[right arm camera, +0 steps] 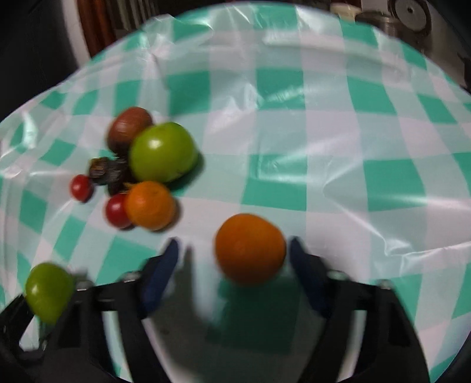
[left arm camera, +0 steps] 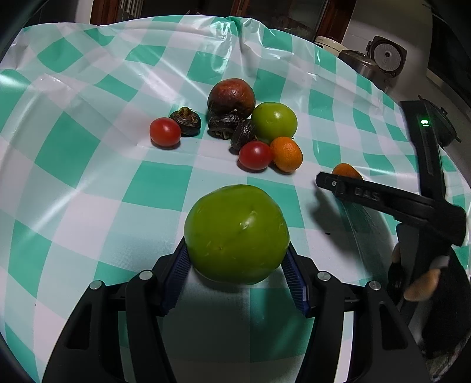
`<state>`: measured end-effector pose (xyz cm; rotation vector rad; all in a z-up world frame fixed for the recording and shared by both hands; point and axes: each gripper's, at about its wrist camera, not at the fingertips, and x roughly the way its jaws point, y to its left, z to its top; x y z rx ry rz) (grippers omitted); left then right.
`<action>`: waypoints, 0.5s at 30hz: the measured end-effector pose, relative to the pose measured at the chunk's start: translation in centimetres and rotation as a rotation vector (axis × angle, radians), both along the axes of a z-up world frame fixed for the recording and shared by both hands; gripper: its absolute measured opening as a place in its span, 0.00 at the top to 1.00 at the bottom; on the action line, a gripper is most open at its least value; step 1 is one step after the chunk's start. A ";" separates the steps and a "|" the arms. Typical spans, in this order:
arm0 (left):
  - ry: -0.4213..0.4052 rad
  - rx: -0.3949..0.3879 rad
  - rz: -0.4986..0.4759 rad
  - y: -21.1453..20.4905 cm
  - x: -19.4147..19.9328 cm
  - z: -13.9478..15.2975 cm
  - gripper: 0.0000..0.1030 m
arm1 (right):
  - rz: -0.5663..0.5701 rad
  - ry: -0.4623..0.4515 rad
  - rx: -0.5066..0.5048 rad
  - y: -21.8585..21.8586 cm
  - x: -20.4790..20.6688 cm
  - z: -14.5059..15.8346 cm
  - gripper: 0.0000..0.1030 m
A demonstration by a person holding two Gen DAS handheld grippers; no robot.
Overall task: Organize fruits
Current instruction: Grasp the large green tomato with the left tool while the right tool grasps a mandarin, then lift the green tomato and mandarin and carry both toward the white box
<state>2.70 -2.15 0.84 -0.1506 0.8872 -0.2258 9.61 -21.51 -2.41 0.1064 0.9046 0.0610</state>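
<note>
You have a glossy tablecloth (left arm camera: 88,153) checked in mint green and white, a large round green fruit (left arm camera: 237,232) between ribbed blue pads (left arm camera: 178,274), two shiny red tomatoes (left arm camera: 164,131), orange citrus (right arm camera: 250,249), and a mottled red-brown fruit (left arm camera: 231,95).

Green-and-white checked plastic cloth (left arm camera: 88,141) spread over the surface, glossy, creased, puckered toward the far edge. Beyond it at far right, a rice cooker (left arm camera: 385,57) with lid raised, a steel pot (left arm camera: 357,60) just beside it, a cream appliance (left arm camera: 329,44) further left. Dark wooden furniture (left arm camera: 106,11) along the back, details unclear.
</note>
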 end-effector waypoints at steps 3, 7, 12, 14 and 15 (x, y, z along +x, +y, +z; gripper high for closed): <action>-0.001 -0.009 0.000 0.1 0.0 0.0 0.44 | -0.006 -0.015 -0.033 0.0 -1.4 0.1 0.57; -0.009 -0.031 0.003 0.4 -0.3 0.1 0.44 | -0.014 -0.056 0.042 -1.1 -5.2 0.6 0.57; -0.048 -0.022 0.001 0.6 -1.8 0.8 0.44 | 0.015 -0.072 0.162 -1.6 -10.0 0.9 0.57; -0.047 -0.022 0.003 0.9 -2.5 0.8 0.44 | 0.023 -0.087 0.166 -1.4 -11.5 1.3 0.57; -0.050 -0.016 0.008 1.0 -3.0 0.9 0.44 | 0.034 -0.095 0.164 -1.1 -12.4 1.6 0.57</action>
